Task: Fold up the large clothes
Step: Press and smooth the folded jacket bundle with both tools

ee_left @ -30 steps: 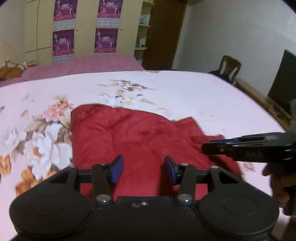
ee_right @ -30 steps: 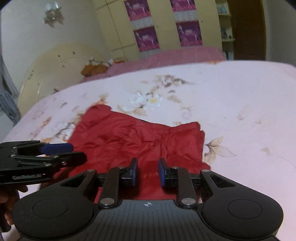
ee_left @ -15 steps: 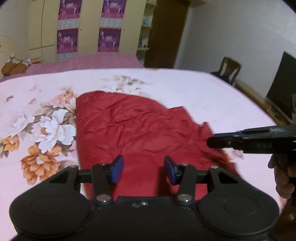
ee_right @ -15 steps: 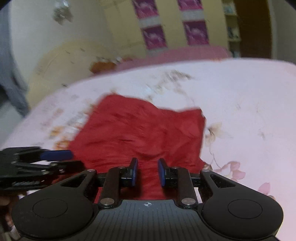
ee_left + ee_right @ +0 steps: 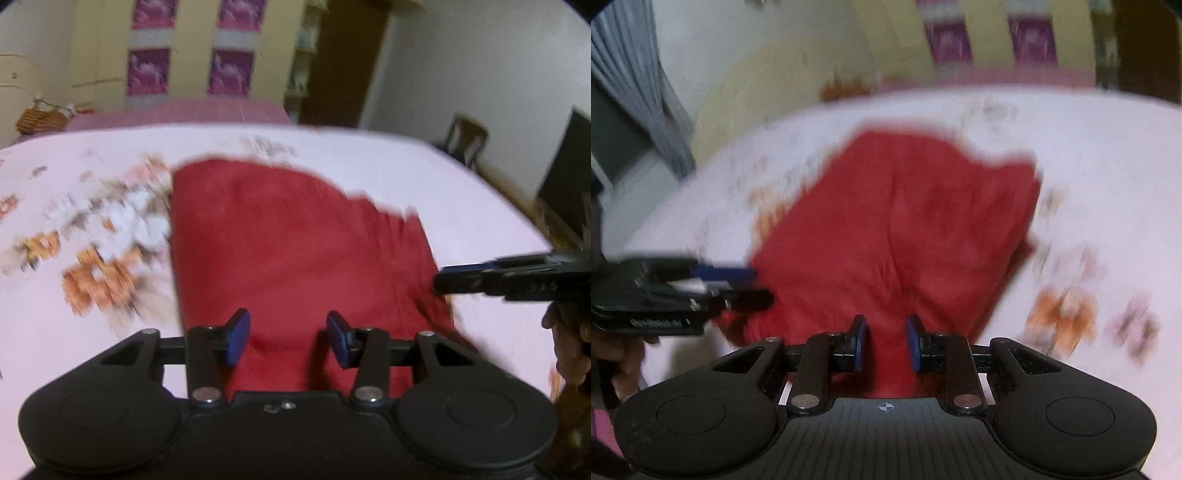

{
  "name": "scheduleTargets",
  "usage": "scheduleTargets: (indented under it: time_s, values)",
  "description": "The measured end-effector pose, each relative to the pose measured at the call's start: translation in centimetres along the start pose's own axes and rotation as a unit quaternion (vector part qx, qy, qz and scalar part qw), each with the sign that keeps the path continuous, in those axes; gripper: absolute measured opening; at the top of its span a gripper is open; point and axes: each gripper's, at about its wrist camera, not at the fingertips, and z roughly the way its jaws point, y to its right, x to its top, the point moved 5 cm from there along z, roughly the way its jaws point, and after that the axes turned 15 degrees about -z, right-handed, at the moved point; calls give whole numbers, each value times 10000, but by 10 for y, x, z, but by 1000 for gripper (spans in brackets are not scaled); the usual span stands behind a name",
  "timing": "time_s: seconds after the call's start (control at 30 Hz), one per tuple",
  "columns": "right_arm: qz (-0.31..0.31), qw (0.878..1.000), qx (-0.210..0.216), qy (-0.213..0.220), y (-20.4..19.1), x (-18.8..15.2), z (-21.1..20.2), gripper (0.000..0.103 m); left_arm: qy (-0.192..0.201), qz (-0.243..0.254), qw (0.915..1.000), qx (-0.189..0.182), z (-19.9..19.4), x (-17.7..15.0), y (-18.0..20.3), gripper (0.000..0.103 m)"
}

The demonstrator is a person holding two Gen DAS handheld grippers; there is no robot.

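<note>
Red cloth [image 5: 295, 251] lies on the bed [image 5: 461, 192], stretching away from both grippers. It looks folded into a rough slab, though its far edge is ragged, so I judge at least 1 fold is left. The left gripper [image 5: 288, 338] has its jaws spread, with cloth showing in the gap but the pads apart from it. The right gripper [image 5: 885, 343] holds a narrower gap; whether it pinches cloth I cannot tell.

garment [image 5: 295, 251] on bed [image 5: 461, 184], chair [image 5: 467, 138] beyond bed, wardrobe [image 5: 103, 55] behind
</note>
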Motion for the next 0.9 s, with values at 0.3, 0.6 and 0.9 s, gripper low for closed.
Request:
scheduleTargets:
  time_s: [0.3,0.6,0.9]
  values:
    - [514,9960,-659,317,77,17,42,23,-13,-563,9979,306,60,33,-29,52]
    - [1935,9795,-471,303,114,-6,37,31,-83,-798,9966,213,47,36,-37,94]
    - [2819,9589,308,89,128,-18,60,55,-577,-1765,9819,-370,77,38,-60,87]
